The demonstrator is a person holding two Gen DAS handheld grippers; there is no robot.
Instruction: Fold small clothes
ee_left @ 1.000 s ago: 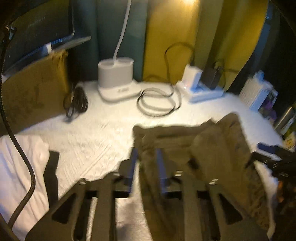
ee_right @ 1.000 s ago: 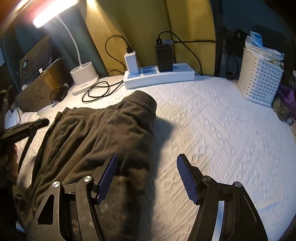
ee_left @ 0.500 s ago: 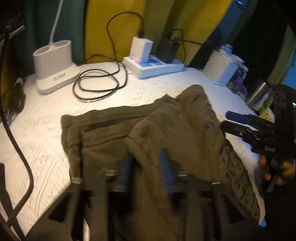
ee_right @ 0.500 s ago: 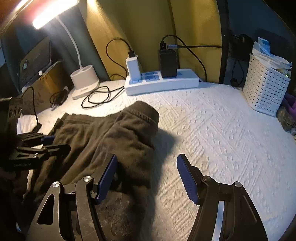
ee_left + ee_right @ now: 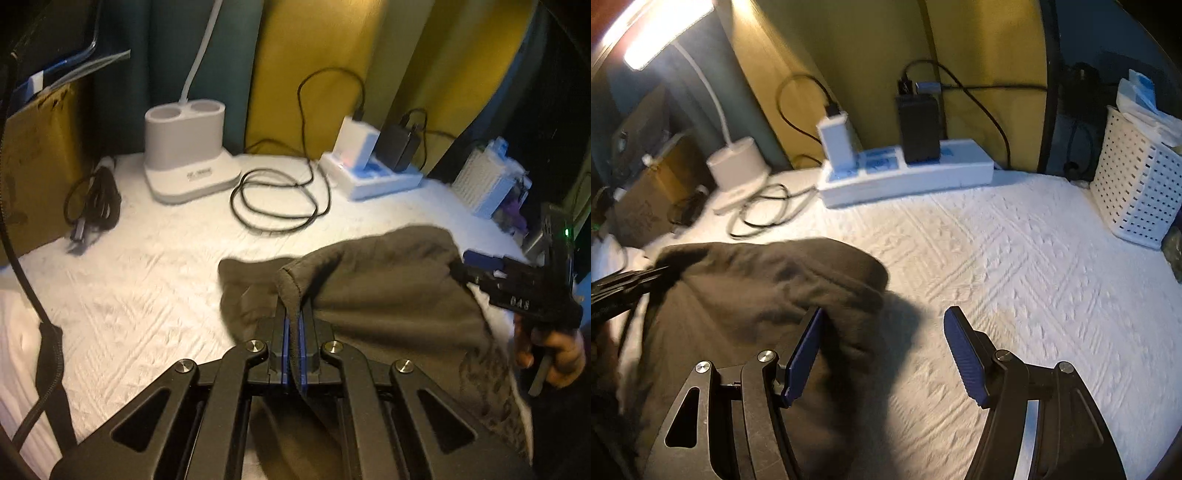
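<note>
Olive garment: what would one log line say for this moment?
left tool: shut on olive garment edge | right tool: open, beside garment | surface: white bedspread

Between the closed jaws of the left gripper (image 5: 292, 332) a fold of the dark olive fleece garment (image 5: 388, 295) disappears; its lower part runs under the black linkage and off the bottom edge. In the right wrist view the garment's left side is smeared by motion blur, and the left gripper there is a dark streak. Left of the jaws, the white lamp base (image 5: 188, 162) has lettering too small to read.
</note>
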